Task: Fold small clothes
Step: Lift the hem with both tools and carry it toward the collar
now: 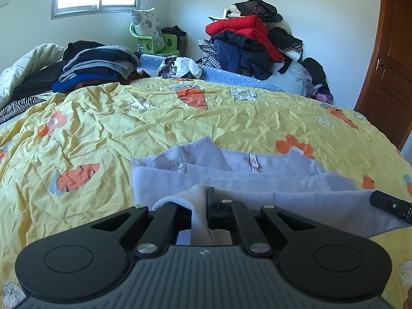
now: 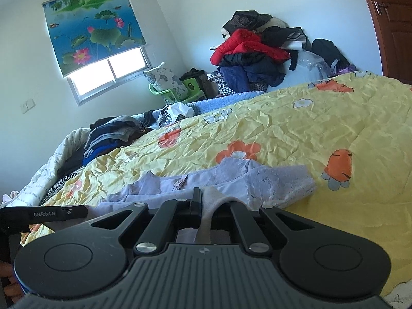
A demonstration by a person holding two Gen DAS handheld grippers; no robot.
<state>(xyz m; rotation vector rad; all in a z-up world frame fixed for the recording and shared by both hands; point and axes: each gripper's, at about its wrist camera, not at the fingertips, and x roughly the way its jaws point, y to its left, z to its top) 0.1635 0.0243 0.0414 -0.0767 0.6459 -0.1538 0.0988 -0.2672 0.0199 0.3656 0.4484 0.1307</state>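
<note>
We see a pale lavender garment (image 1: 257, 180) with lace trim lying on the yellow carrot-print quilt (image 1: 128, 118) of the bed. Our left tool (image 1: 203, 193) is pinching a fold of its near edge, and our right tool (image 2: 203, 193) is pinching another fold of the same edge. Heaped clothes (image 1: 247, 41) sit against the far wall.

The only words that can be read are "GenRobot.AI", in small white letters along the black body of the left gripper (image 2: 46, 214), seen at the left edge of the right wrist view. A small white tag (image 1: 253, 162) sewn inside the pale purple garment (image 1: 257, 180) carries print too small to read.
</note>
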